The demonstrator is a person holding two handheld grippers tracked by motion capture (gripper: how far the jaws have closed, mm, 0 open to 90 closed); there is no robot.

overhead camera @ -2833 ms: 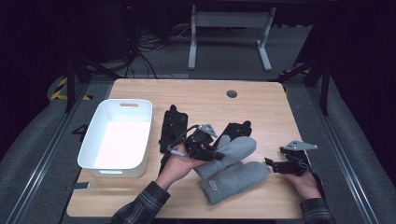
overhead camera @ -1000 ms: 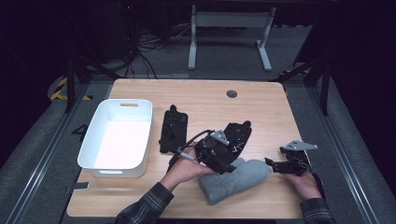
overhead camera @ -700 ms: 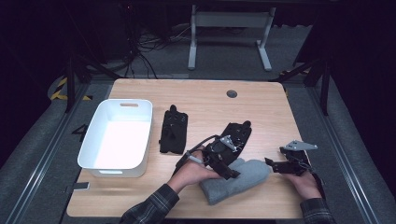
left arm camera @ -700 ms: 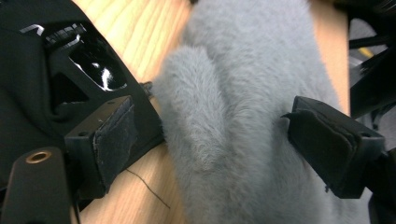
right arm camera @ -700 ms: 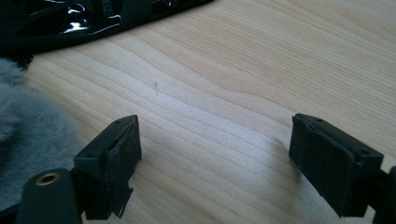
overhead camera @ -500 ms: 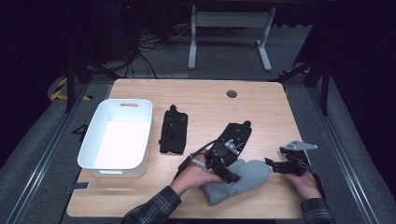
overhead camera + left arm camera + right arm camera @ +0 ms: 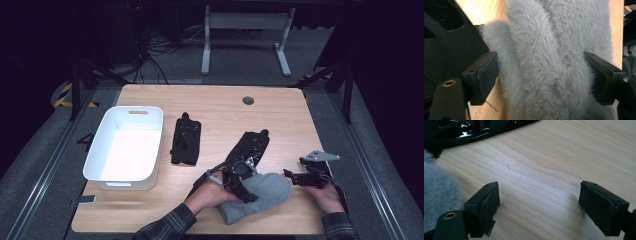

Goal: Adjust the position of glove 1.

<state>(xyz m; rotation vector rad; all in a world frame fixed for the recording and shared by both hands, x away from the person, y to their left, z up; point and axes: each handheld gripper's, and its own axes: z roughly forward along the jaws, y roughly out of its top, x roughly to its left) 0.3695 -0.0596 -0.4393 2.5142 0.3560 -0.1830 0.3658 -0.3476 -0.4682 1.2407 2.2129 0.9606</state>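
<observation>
Grey fuzzy mittens point(image 7: 267, 192) lie piled near the table's front edge, one on top of the other. My left gripper point(image 7: 245, 186) is pressed down onto the pile. In the left gripper view my left gripper point(image 7: 544, 75) is open wide, and the grey fur point(image 7: 544, 45) bulges between both pads, brushing each. My right gripper point(image 7: 292, 176) rests low on the table just right of the pile. It point(image 7: 541, 195) stands open over bare wood, with the fur's edge point(image 7: 436, 192) left of it.
A white bin point(image 7: 127, 145) stands at the left. One black glove point(image 7: 185, 139) lies beside it. A second black glove point(image 7: 252, 145) lies just behind the mittens and touches them. The table's front edge point(image 7: 200, 231) is close below the pile.
The upper grey mitten went from beside the other to on top of it. My left gripper then slid right and down onto the pile. The right gripper stayed put.
</observation>
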